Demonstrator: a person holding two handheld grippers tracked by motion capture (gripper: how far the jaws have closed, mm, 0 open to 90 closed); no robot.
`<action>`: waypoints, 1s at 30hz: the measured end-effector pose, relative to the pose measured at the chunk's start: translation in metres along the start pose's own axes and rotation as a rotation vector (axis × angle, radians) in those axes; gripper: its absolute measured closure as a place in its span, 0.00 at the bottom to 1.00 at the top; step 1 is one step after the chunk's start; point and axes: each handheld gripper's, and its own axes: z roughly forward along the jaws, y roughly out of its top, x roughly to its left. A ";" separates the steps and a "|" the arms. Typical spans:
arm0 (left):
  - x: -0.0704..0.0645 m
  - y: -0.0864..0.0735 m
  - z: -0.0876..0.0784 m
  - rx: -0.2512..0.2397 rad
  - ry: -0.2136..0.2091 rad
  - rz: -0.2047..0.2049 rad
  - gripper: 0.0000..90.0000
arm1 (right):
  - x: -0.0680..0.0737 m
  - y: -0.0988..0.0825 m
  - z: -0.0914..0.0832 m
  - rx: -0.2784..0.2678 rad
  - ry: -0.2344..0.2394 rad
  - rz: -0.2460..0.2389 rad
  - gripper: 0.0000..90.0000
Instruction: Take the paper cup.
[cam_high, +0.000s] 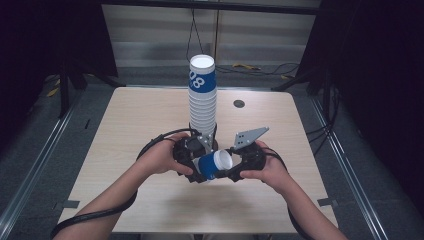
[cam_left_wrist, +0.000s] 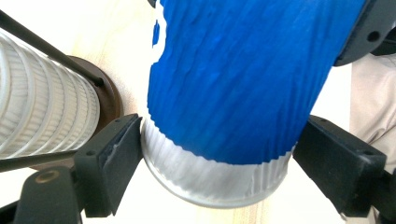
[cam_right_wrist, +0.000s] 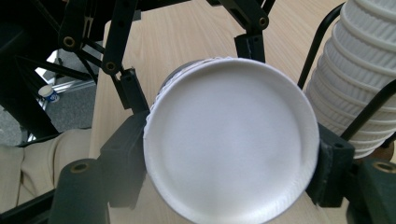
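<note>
The paper cup (cam_high: 214, 165), pinched by both the left tongs (cam_left_wrist: 212, 154) and right tongs (cam_right_wrist: 229, 149), should be held lightly so its ribbed wall isn't crushed beside the stack (cam_high: 202, 95).

We are reading one mark with any confidence: white digits, seemingly "08", printed on the blue band of the top cup (cam_high: 202, 75) in the tall stack of cups (cam_high: 202, 107), which is standing just beyond the two grippers in the high view. The first digit is curving away around the cup's side, so we are taking it for a zero without being sure. On the blue cup (cam_left_wrist: 233, 74) lying between the jaws in the left gripper view, we are seeing a scrap of white print at the upper left edge of the blue, too cropped to read.
</note>
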 end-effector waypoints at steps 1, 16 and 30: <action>-0.001 -0.001 0.000 -0.006 0.000 -0.013 0.18 | 0.000 0.000 0.000 -0.002 0.001 0.001 0.30; 0.001 -0.012 -0.006 -0.076 -0.001 -0.054 0.17 | -0.002 -0.008 -0.008 0.002 -0.016 0.007 0.30; 0.004 -0.027 -0.004 -0.174 -0.025 -0.124 0.18 | -0.002 -0.010 -0.014 -0.027 -0.020 0.014 0.30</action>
